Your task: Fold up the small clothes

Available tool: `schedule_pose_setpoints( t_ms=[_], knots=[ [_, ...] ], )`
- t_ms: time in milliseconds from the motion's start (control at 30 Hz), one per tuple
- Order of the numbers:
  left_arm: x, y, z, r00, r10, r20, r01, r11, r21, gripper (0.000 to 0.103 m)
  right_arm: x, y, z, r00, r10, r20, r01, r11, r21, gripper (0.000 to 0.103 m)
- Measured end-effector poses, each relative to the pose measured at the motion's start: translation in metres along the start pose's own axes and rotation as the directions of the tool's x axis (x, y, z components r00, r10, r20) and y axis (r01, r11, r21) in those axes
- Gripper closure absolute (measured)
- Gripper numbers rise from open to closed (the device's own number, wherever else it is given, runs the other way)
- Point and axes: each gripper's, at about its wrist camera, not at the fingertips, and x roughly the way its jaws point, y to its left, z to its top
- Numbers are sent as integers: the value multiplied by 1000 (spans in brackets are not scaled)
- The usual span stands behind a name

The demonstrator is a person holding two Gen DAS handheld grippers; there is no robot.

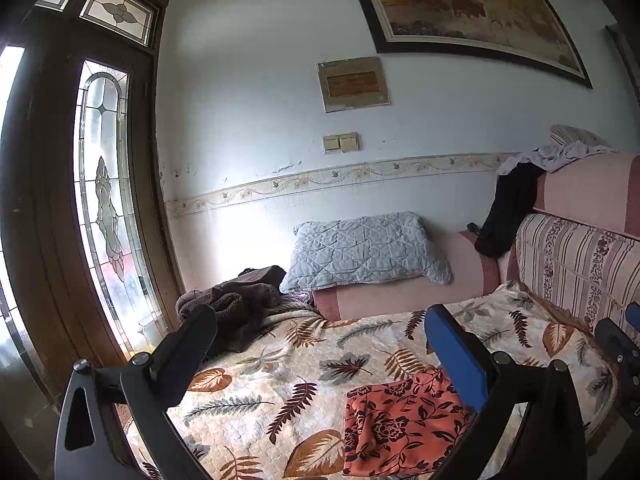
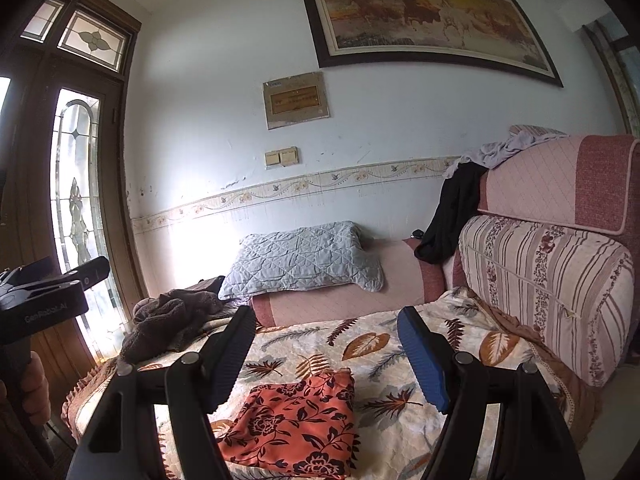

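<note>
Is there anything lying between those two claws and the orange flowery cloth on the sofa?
Nothing visible. The orange floral cloth lies alone on the leaf-patterned cover, below both open, empty claws, the right claw and the left claw. The brown garment sits well off toward the door.

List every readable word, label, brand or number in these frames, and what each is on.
"GenRobot.AI": on the black body of the left claw, faint but legible.
Plaque on the wall: lettering too blurred to read.
Framed painting: small marks near the upper right, unreadable.
Nothing else bears text.
</note>
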Motion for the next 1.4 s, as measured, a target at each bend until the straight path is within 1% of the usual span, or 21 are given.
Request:
schedule_pose_setpoints(
  t_ms=[67, 167, 367, 500, 667, 800, 933, 1100, 1233, 1400],
  knots=[
    [-3, 1, 1, 1000, -2, 4, 2, 1000, -2, 0, -6, 4, 3, 1000, -2, 4, 2, 1000, -8, 26],
    [-8, 3, 2, 1000, -5, 11, 5, 1000, -4, 0, -12, 10, 9, 1000, -10, -3, 10, 1000, -19, 23],
    [-21, 12, 4, 1000, -8, 28, 9, 1000, -27, 0, -20, 19, 15, 999, -28, -46, 27, 999, -21, 23],
    [-29, 16, 6, 999, 3, 47, -2, 1000, -29, 0, -23, 21, 17, 995, -60, -74, 59, 998, -9, 22],
    [-38, 18, 7, 997, 20, 70, -18, 999, -28, 0, -19, 17, 17, 987, -109, -116, 110, 994, 2, 22],
    [-42, 19, 8, 996, 22, 83, -19, 999, -35, 0, -13, 15, 14, 980, -125, -155, 128, 992, 8, 22],
    [-46, 18, 8, 994, 32, 101, -29, 999, -31, 0, -7, 17, 10, 971, -150, -186, 150, 989, -15, 22],
    [-49, 17, 8, 994, 32, 107, -29, 999, -28, 0, 3, 16, 5, 963, -146, -226, 148, 989, -11, 22],
    [-49, 15, 8, 992, 44, 116, -42, 999, -24, 0, 2, 16, 5, 965, -142, -222, 144, 990, -6, 22],
    [-49, 11, 7, 992, 39, 119, -37, 999, -16, 0, 1, 12, 7, 967, -141, -210, 145, 989, 3, 22]
  ],
)
